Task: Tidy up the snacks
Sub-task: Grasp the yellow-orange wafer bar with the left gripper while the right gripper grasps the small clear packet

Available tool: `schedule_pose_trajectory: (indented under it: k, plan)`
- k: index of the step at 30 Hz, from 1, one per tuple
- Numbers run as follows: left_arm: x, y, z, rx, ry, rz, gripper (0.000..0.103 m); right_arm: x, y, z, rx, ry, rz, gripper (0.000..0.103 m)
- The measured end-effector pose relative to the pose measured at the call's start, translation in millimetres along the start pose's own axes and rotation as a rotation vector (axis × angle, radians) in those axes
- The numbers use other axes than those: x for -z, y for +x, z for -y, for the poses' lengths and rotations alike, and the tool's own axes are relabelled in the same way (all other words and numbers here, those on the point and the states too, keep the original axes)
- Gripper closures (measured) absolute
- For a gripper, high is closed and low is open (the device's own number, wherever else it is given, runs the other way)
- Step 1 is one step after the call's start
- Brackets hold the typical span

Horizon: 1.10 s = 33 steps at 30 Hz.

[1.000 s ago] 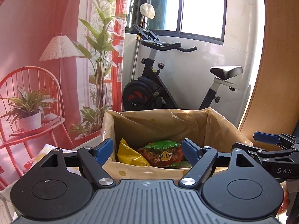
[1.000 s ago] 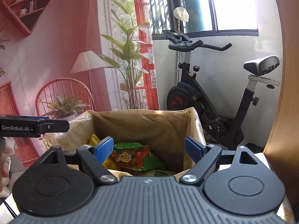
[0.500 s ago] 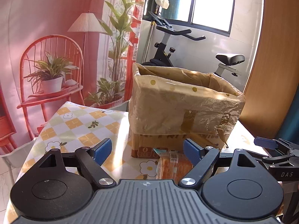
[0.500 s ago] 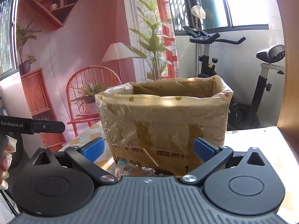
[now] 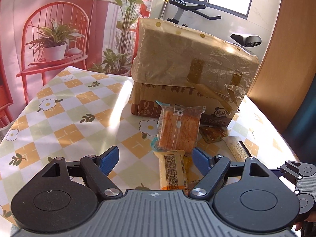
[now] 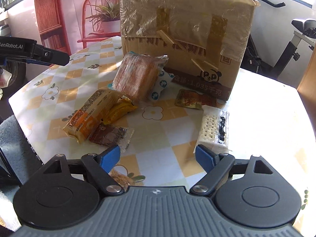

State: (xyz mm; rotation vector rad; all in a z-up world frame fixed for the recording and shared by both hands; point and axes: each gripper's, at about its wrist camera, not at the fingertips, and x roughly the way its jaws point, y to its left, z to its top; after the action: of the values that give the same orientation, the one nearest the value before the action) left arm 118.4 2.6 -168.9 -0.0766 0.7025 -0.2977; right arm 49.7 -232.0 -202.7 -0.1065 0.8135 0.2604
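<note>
While sunlit along its right edge, checked tablecloth spread over the whole table. Cardboard box wrapped in plastic film, standing toward the far edge. Just before it, snacks scattered across the middle: orange biscuit pack leaning on a blue-and-white sachet; long yellow bar lying nearer the left edge, a small yellow packet and a brown packet touching it; reddish wrapper at the box's foot; cracker pack toward the right. Left gripper wide open, nothing gripped, long bar lying between its fingers. Right gripper open after just closing somewhat, nothing clamped, cracker pack's near end just beside its right finger.
</note>
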Motion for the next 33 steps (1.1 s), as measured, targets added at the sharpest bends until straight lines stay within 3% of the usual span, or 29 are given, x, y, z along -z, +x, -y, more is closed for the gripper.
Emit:
schedule_pose_trajectory:
  k: [9,15,17,23,30,33]
  plan:
    - [14,7,4,0.014,-0.001,-0.035,0.021,11,11,-19,-0.083,-0.142,-0.081,0.035]
    - [19,12,6,0.018,0.004,-0.054,0.022,12,25,-19,-0.126,-0.145,-0.087,0.065]
    - [20,13,6,0.018,0.007,-0.059,0.025,11,27,-18,-0.139,-0.126,-0.076,0.081]
    - [25,22,8,0.028,0.015,-0.086,0.030,7,28,-13,-0.140,-0.058,-0.027,0.084]
    - [27,50,20,0.055,0.059,-0.124,0.031,-10,22,2,-0.080,0.069,0.081,0.084]
    - [28,65,25,0.052,0.073,-0.147,0.037,-16,19,6,-0.051,0.107,0.115,0.084]
